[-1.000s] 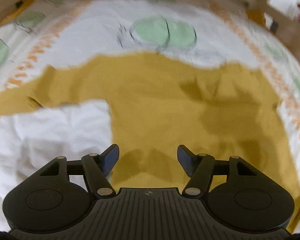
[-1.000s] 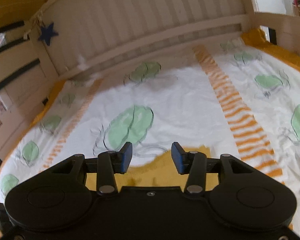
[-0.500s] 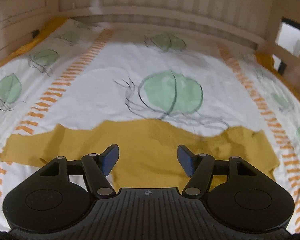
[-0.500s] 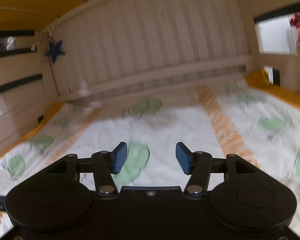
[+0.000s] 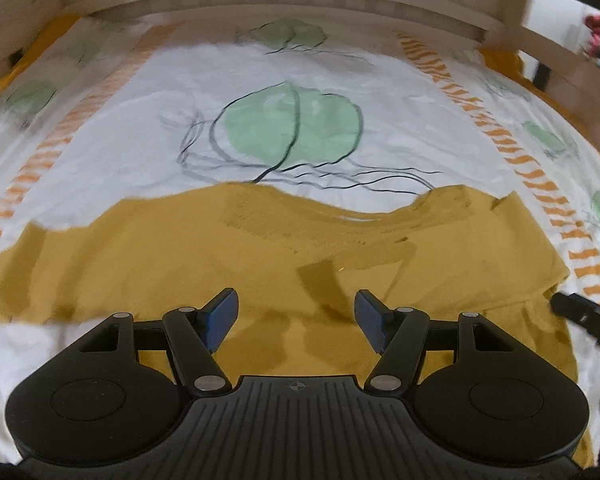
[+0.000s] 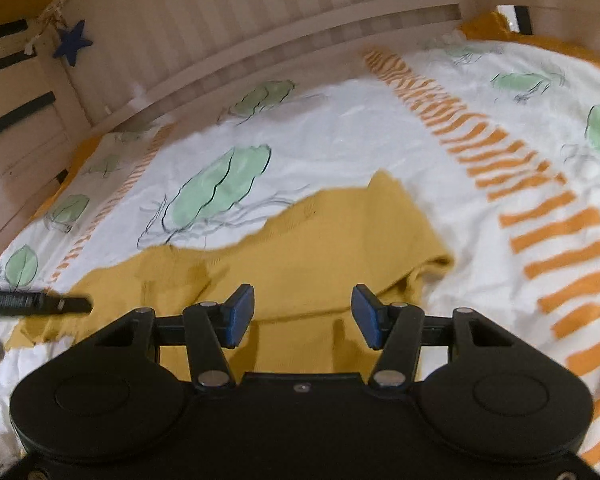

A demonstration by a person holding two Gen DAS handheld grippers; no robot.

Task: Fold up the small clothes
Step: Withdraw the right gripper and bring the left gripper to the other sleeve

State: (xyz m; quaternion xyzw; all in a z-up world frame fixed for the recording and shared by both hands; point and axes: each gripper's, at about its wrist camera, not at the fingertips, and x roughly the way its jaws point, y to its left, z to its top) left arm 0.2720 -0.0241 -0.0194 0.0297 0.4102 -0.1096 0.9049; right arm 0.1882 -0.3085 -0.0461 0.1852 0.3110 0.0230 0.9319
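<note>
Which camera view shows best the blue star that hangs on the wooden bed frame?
The right wrist view. There the blue star hangs clearly on the slatted bed frame, at the upper left, above the patterned sheet. The left wrist view does not show the star at all; its upper left corner shows only blurred wood.

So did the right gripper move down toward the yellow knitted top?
Yes. The right gripper dropped: the wooden slatted headboard slid up its view, and the yellow knitted top reappeared.
</note>
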